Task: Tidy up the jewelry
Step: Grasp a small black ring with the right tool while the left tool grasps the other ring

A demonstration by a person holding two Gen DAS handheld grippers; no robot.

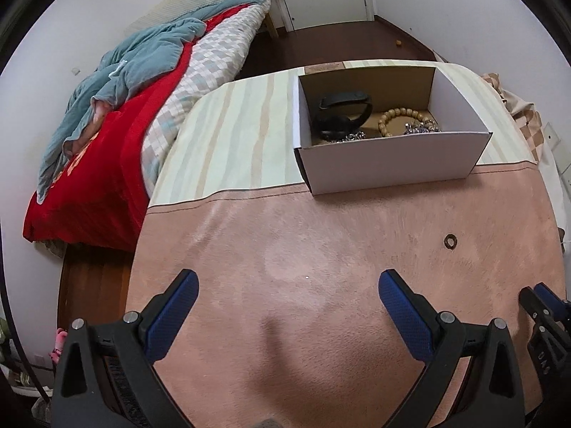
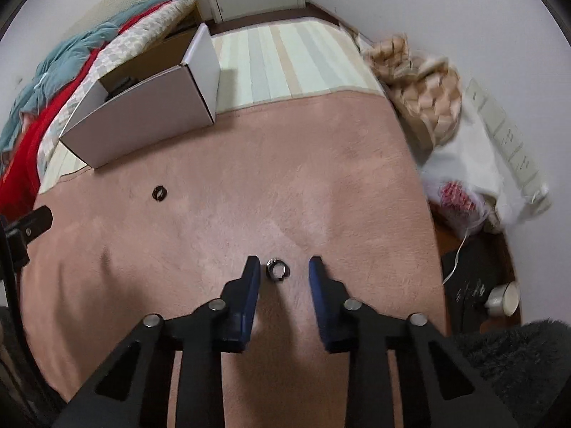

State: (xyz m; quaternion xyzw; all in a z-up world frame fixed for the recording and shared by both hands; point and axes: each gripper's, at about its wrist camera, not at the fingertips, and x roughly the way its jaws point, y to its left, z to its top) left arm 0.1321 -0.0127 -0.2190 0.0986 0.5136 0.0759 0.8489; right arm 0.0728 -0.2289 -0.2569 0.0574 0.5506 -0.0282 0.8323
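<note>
A white cardboard box (image 1: 392, 164) stands at the far side of the pink mat; it also shows in the right wrist view (image 2: 150, 114). Inside lie a black wristband (image 1: 342, 110), a wooden bead bracelet (image 1: 396, 121) and silver chains (image 1: 421, 129). A dark ring (image 1: 450, 240) lies on the mat, also seen in the right wrist view (image 2: 159, 193). A silver ring (image 2: 277, 270) lies on the mat between my right gripper's open fingers (image 2: 282, 267). My left gripper (image 1: 288, 281) is open and empty above the mat.
A pink mat (image 1: 321, 249) covers the near part of a striped table top (image 1: 232, 135). A bed with red and teal bedding (image 1: 125, 107) is to the left. Bags and cloth (image 2: 428, 107) lie to the right, and a tape roll (image 2: 505, 297) on the floor.
</note>
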